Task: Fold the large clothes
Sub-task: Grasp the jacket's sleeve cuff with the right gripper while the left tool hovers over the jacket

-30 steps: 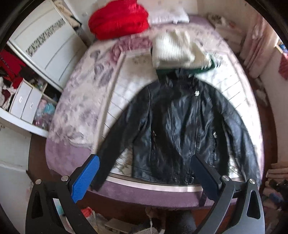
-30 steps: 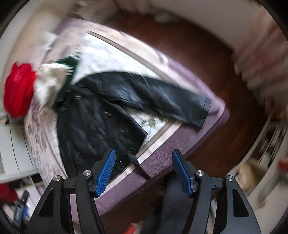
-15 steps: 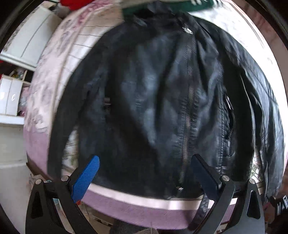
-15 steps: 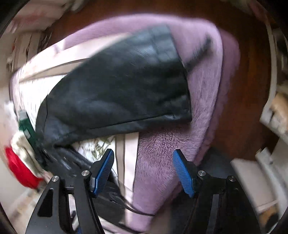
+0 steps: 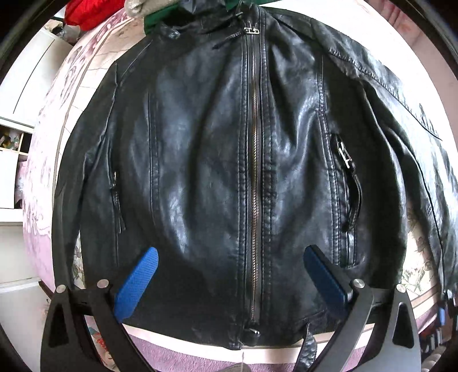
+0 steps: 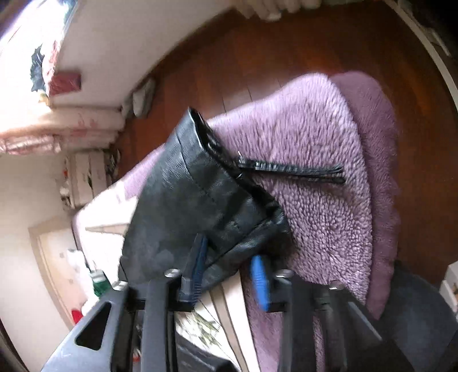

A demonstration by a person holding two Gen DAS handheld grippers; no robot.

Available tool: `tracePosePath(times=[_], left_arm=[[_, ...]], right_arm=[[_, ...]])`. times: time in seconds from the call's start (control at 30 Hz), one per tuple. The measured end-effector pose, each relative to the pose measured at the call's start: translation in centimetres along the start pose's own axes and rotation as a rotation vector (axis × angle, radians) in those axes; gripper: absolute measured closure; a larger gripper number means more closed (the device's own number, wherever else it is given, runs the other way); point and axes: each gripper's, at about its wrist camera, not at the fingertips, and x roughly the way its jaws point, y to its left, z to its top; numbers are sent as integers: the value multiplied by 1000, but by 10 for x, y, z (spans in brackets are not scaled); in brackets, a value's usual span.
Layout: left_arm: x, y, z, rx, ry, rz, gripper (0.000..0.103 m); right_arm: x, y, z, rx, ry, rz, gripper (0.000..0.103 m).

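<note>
Nearest in the right wrist view, the right gripper [image 6: 229,269] is seen with its jaws just drawn in from a wide spread, and the cuff end of the black jacket's sleeve [image 6: 206,200] is clamped between the blue pads [image 6: 259,282]. A second ago that sleeve was seen from high above, lying flat across the corner of the bed; it is now filling the frame, lifted slightly at the pinched edge. A grasp on the sleeve is judged to have been made, so the first fold, sleeve brought in over the body, can be started.

In the left wrist view, the left gripper [image 5: 230,276] is held with its jaws released and spread wide just above the jacket's lower front, nothing between them. The jacket [image 5: 200,160], earlier viewed whole from a height, is now seen close up. It is spread front-up and zipped shut on the bed, hem near the bed's foot, collar at the far side.

Beyond the cuff, a thin zip-pull strap [image 6: 294,170] is laid on the purple fleece blanket [image 6: 320,160], with wooden floor [image 6: 257,63] past it. At the far end of the bed, a red garment [image 5: 83,14] is glimpsed.

No brand or writing can be read; only a metal pull at the collar and a small pale tag at one pocket are seen, both illegible.
</note>
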Motion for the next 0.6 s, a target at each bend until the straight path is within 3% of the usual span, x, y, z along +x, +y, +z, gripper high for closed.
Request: tracePosePath(times=[0.17, 0.2, 0.27, 0.43, 0.5, 0.57, 0.6], left_arm=[[-1, -3, 5, 5, -17, -21, 0], [-2, -4, 6, 5, -21, -26, 0], [-4, -9, 9, 2, -26, -36, 0], [-5, -13, 9, 0, -33, -49, 0], [-3, -14, 7, 2, -32, -48, 0], [-2, -17, 6, 1, -26, -46, 0], [0, -17, 4, -1, -22, -46, 0]], right_arm=[[-17, 9, -3, -63, -50, 92, 87], [-12, 8, -2, -64, -46, 103, 79], [2, 7, 3, -53, -21, 144, 72], [7, 27, 11, -79, -43, 266, 73], [13, 49, 13, -139, -31, 243, 69], [39, 63, 13, -158, 39, 132, 60], [49, 62, 14, -138, 74, 130, 60]])
